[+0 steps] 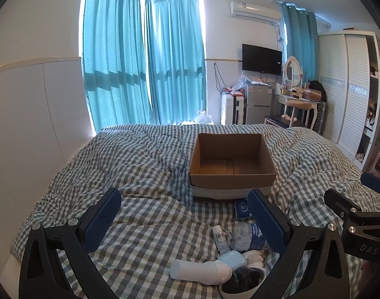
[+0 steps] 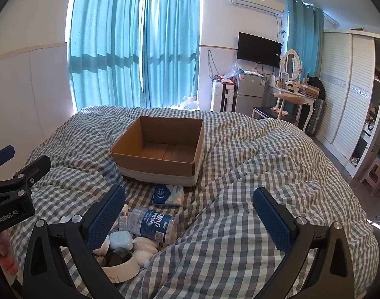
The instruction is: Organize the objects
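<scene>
Two handheld grippers, both over a bed (image 1: 145,174) covered in a grey-and-white checked quilt.

Left gripper (image 1: 185,221): blue-padded fingers spread wide apart, holding nothing, above the near part of the quilt. Right gripper (image 2: 190,216): fingers likewise spread wide, holding nothing; its left finger stands just above the pile of small items.

Cardboard box (image 1: 232,159): open-topped, nothing visible inside, upright near the middle of the bed, a pale band around its base.

Tissue pack (image 2: 168,194): blue and white, lying flat on the quilt just in front of the box's near side.

Pile of small items, on the quilt nearer the bed's near edge than the tissue pack, all close together or touching:
- clear plastic jar (image 2: 152,226) with a blue label, lying on its side;
- small white tube (image 1: 221,239) with a barcode, beside the jar;
- pale blue case (image 1: 232,260) with rounded corners;
- white bottle (image 1: 199,271), lying on its side, at the left of the pile;
- roll of white tape (image 2: 120,271), with dark round objects inside its ring, which I cannot identify;
- white lumpy pieces (image 2: 145,245) beside the case, too small to identify.

Background: teal curtains (image 1: 140,62), wall television (image 1: 261,59), air conditioner (image 1: 255,10), white wardrobe (image 1: 346,84).
</scene>
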Action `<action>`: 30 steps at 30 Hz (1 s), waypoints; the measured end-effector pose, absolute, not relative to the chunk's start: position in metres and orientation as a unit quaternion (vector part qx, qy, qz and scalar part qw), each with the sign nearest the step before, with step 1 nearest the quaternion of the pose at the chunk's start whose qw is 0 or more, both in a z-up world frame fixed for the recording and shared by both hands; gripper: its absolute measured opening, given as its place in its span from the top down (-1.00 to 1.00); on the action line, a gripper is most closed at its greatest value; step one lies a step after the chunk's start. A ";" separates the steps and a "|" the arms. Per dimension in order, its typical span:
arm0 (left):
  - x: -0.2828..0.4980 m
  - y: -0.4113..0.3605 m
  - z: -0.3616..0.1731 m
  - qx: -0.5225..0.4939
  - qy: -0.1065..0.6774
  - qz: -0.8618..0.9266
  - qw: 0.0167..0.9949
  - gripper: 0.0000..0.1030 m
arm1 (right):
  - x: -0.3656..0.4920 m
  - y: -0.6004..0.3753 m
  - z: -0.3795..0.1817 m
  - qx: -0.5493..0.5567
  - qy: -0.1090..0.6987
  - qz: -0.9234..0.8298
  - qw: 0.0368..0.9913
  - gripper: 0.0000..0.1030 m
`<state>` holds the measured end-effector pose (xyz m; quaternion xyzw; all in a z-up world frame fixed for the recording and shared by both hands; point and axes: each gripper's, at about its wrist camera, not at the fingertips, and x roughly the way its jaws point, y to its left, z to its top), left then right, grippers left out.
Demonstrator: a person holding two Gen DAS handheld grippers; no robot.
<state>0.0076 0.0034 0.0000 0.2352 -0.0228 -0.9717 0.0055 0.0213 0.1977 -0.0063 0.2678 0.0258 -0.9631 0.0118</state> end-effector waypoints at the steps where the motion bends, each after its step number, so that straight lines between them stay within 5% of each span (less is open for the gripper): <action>1: 0.008 0.004 0.000 0.235 -0.022 -0.972 0.005 -1.00 | 0.021 0.198 -0.006 0.267 0.026 -0.963 0.012 -1.00; 30: 0.010 -0.002 0.006 0.241 -0.013 -0.970 0.004 -1.00 | 0.029 0.189 0.002 0.257 0.042 -0.965 0.018 -1.00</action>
